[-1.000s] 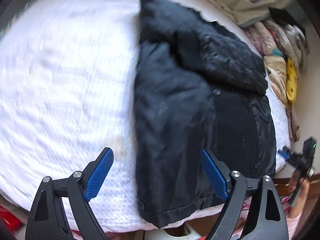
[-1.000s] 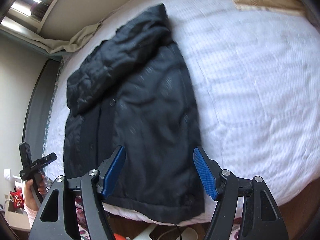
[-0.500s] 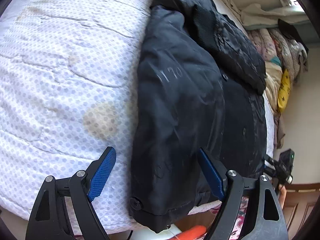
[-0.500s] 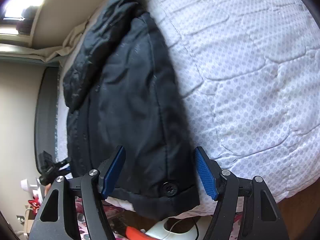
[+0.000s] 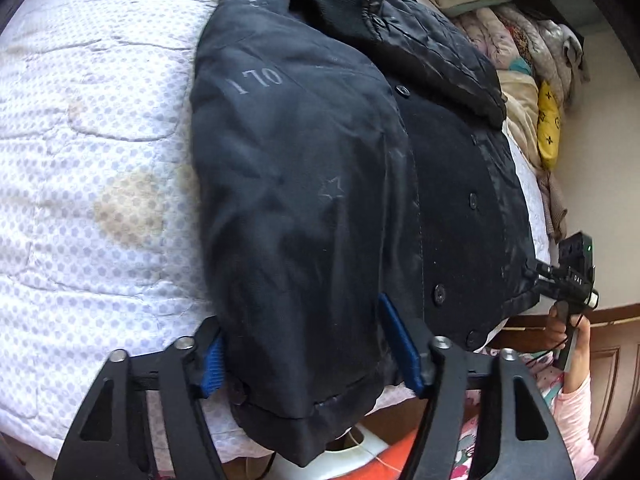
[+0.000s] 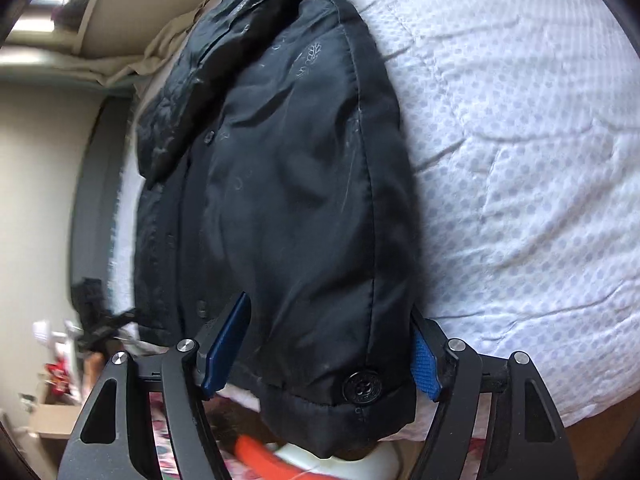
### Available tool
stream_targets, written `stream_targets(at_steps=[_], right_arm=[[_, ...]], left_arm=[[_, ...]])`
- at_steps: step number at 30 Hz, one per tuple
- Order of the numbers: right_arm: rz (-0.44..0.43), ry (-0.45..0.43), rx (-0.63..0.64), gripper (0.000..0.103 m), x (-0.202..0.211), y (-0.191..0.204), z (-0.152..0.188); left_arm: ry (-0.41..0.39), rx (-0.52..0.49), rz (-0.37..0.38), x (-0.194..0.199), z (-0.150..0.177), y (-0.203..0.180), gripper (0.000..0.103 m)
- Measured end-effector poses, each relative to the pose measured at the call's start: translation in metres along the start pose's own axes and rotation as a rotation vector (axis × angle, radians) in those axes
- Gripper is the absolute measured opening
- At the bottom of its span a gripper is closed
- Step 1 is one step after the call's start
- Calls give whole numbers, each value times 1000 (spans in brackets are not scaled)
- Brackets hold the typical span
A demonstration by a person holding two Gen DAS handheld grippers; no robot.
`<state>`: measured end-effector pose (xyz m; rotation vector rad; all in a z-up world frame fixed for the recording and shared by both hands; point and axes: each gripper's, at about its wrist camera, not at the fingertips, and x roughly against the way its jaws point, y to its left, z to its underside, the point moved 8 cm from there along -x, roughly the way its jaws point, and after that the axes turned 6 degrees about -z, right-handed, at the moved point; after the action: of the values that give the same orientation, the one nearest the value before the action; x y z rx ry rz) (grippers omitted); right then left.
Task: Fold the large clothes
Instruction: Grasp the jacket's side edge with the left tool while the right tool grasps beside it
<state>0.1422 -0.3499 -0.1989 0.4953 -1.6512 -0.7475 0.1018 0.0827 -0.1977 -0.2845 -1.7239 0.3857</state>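
Note:
A black coat (image 5: 320,160) lies lengthwise on a white dotted quilt (image 5: 100,140), its hem hanging over the bed's near edge. My left gripper (image 5: 308,356) straddles the hem's left corner. Its jaws are closing with the fabric between the blue pads (image 5: 214,364). In the right wrist view the same coat (image 6: 280,180) fills the middle, on the quilt (image 6: 520,160). My right gripper (image 6: 326,354) stands open around the hem's right corner, near a black snap button (image 6: 362,386). The right gripper (image 5: 568,276) and the hand (image 5: 560,328) holding it also show at the coat's far hem corner.
A pile of folded clothes (image 5: 532,60) and a yellow cushion (image 5: 548,128) sit at the bed's far right. A brownish stain (image 5: 128,208) marks the quilt left of the coat. A white and orange object (image 5: 360,452) lies below the bed edge. Wooden panelling (image 5: 608,360) stands at the right.
Both grippers have sunk toward the bed's near edge, and the coat's hem now lies between each pair of fingers. The left jaws have narrowed; the right jaws keep their width.

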Motion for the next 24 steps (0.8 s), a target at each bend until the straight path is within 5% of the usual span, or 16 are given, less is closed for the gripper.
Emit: stream_targets(at_steps=[3,7,10,14,16,20,24], right_arm=[[-45,11,-32,62,-1,-1,0],[-119,34,-58,28,-6,4,0],[-94,38,-21,22,-7,10,-2],[-19,-19,-6,36,5,9,-10],[31,-78,-4,61,18,4,-18],[26,-156,-91,62,41,-17,-30],[-59,-68,-200,68,29,-32,-18]], left_arm=[[8,63,50,2,0,10,48],[12,72,89,1,-1,4,30],[11,56,82,2,0,1,28],[19,74,95,0,-1,1,28],[26,83,100,1,0,6,28],[38,98,103,1,0,9,28],[41,105,106,2,0,9,28]])
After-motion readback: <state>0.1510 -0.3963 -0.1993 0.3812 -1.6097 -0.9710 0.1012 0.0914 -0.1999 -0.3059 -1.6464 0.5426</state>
